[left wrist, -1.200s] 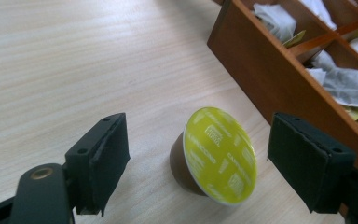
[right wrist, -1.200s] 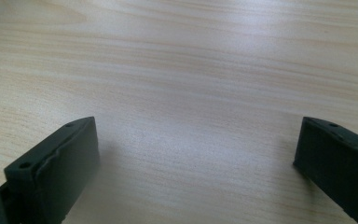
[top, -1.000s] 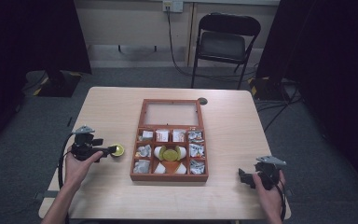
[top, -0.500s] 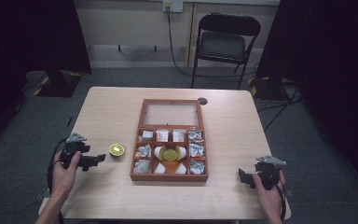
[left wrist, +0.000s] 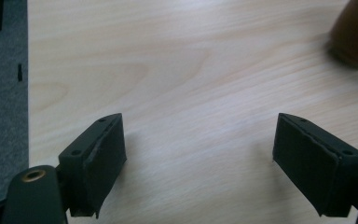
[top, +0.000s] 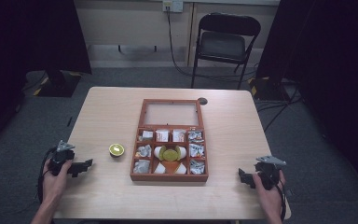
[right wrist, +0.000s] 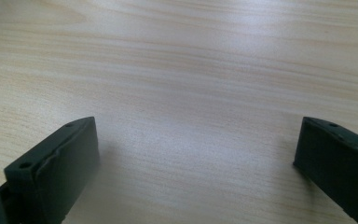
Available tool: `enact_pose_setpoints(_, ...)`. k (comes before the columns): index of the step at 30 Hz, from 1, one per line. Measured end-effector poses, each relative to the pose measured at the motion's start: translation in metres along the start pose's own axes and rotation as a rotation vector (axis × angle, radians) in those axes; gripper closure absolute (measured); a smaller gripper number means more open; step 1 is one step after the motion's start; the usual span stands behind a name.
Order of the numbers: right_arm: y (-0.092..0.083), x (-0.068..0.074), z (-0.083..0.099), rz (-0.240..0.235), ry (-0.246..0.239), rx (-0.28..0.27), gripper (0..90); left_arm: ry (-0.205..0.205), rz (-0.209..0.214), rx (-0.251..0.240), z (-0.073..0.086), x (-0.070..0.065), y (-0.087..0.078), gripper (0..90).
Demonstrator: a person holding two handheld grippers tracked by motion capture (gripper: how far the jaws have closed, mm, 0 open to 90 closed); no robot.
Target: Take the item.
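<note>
- Pale wood table (top: 107,112) under your hands carries the wooden compartment box (top: 170,176) at its middle, lid lying open away from you.
- Your left gripper (top: 85,164) was beside the small yellow-green capsule (top: 116,150) a second ago; now it sits back near the left edge, well apart from it.
- Its jaws have just been opening and stand apart over bare wood, nothing between them.
- That suggests the capsule is set down, released.
- It is round, flat face up, so no long axis shows.
- Your right gripper (top: 244,177) rests open near the right edge, empty.
</note>
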State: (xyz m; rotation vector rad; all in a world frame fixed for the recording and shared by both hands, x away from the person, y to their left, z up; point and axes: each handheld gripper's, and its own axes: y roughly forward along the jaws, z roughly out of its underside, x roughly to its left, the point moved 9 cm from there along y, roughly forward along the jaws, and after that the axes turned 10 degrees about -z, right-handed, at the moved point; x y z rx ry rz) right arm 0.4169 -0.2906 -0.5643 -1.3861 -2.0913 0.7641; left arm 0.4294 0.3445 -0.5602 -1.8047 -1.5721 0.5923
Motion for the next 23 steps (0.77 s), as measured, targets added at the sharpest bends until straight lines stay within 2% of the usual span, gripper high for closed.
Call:
enact_pose_setpoints(2, 0.0, 0.0, 0.0, 0.0, 0.0, 0.0, 0.0, -0.005, -0.033, -0.02, 0.001, 0.005, 0.001, 16.1)
enact_pose_setpoints(6, 0.0, 0.0, 0.0, 0.0, 0.0, 0.0, 0.0, -0.006, -0.041, -0.054, 0.002, 0.007, 0.002, 14.4)
enact_pose_setpoints(12, 0.0, 0.0, 0.0, 0.0, 0.0, 0.0, 0.0, -0.022, -0.055, -0.058, 0.003, 0.005, 0.002, 13.3)
enact_pose_setpoints(14, 0.0, 0.0, 0.0, 0.0, 0.0, 0.0, 0.0, -0.032, -0.059, -0.068, 0.003, 0.001, 0.004, 8.2)
enact_pose_setpoints(15, 0.0, 0.0, 0.0, 0.0, 0.0, 0.0, 0.0, -0.017, -0.057, -0.061, 0.004, -0.001, 0.004, 5.5)
enact_pose_setpoints(17, 0.0, 0.0, 0.0, 0.001, 0.0, 0.0, 0.0, -0.018, -0.058, -0.054, 0.004, -0.003, 0.004, 2.1)
enact_pose_setpoints(23, 0.0, 0.0, 0.0, 0.001, 0.0, 0.0, 0.0, -0.029, -0.063, -0.05, 0.005, -0.004, 0.004, 0.8)
